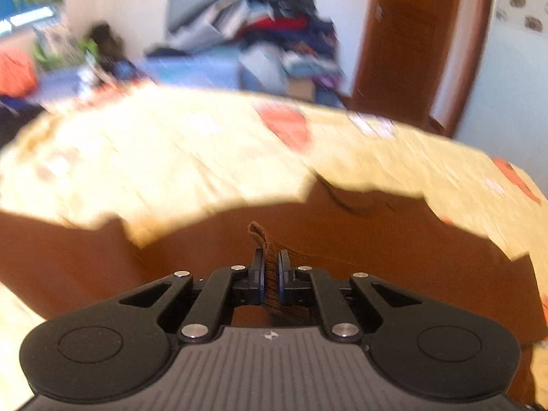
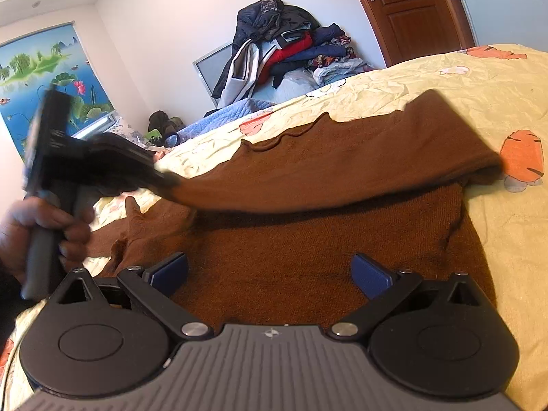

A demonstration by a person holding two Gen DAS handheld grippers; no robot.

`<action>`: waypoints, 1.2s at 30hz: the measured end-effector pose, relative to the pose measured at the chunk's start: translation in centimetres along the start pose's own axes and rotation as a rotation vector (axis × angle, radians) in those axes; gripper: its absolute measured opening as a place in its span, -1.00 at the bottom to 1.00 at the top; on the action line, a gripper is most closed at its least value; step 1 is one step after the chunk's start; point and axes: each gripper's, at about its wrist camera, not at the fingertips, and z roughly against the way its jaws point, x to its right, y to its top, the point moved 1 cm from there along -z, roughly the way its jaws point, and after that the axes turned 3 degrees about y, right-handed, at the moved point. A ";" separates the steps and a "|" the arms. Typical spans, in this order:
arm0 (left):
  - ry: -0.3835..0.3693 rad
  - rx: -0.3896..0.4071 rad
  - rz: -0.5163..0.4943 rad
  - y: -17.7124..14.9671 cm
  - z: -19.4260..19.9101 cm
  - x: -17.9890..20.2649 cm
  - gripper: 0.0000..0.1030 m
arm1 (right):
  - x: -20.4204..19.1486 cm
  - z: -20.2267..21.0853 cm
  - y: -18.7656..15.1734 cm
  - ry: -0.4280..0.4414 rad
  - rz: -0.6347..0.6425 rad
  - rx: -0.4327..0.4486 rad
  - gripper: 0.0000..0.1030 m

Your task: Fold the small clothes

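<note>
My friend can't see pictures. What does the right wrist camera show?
A brown knit garment lies on a yellow flowered bedsheet, with the right gripper above it, jaws wide open and empty. At left, a hand holds the left gripper, which lifts one part of the garment off the bed.

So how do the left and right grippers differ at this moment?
The left gripper is shut on a fold of the brown garment; the right gripper is open and holds nothing. The left lifts its fold clear of the bed; the right hangs low over the flat part. Both have black frames and blue fingers.
</note>
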 end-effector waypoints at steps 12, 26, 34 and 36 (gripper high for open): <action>0.231 -0.068 -0.016 -3.1 -3.1 -6.9 -0.88 | 0.2 0.0 0.1 0.007 -0.001 -0.004 1.00; -0.043 0.159 0.153 -1.8 4.3 -5.8 1.00 | 0.0 0.4 7.9 -0.001 0.036 0.146 1.00; -0.005 -0.041 0.041 -5.0 -4.0 -4.0 1.00 | 3.5 -11.9 8.7 -0.383 0.293 -0.173 1.00; -0.015 -0.025 -0.020 -5.6 -4.0 -4.4 1.00 | 4.3 -11.0 8.1 -0.341 0.271 -0.124 1.00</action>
